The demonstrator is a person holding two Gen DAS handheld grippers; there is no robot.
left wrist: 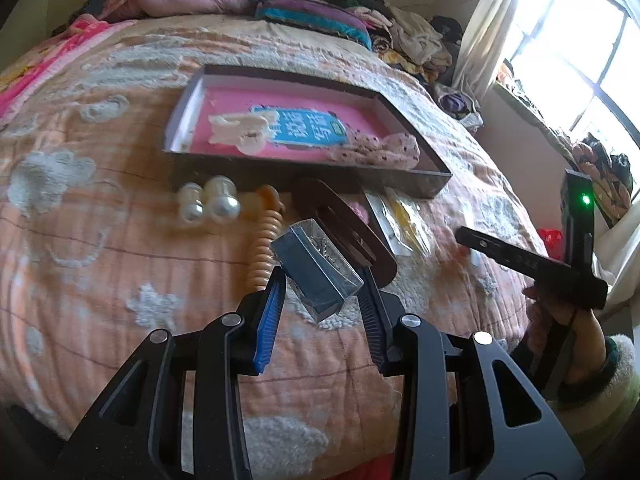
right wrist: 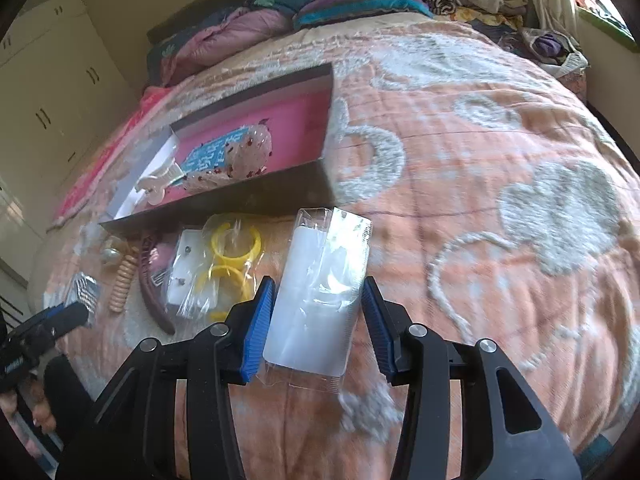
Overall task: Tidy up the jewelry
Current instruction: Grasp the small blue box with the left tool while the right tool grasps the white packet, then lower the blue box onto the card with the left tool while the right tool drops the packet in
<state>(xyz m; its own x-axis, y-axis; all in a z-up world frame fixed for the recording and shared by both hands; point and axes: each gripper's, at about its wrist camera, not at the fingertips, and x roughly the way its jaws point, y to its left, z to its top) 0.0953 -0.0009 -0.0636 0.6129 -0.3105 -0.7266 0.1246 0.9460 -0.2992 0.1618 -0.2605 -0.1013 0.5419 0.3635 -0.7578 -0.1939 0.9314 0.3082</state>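
Note:
My left gripper is shut on a small clear plastic box with a dark insert and silver jewelry, held above the bedspread; it also shows in the right wrist view. My right gripper is open, its blue pads on either side of a flat white card in a clear sleeve that lies on the bed. The dark shallow box with pink lining lies ahead; a cream hair claw and a dotted scrunchie lie in it.
Two pearl pieces, a beige spiral hair tie, a brown hair clip and a bag with yellow rings lie in front of the box. Pillows and piled clothes sit at the far side; a window stands at right.

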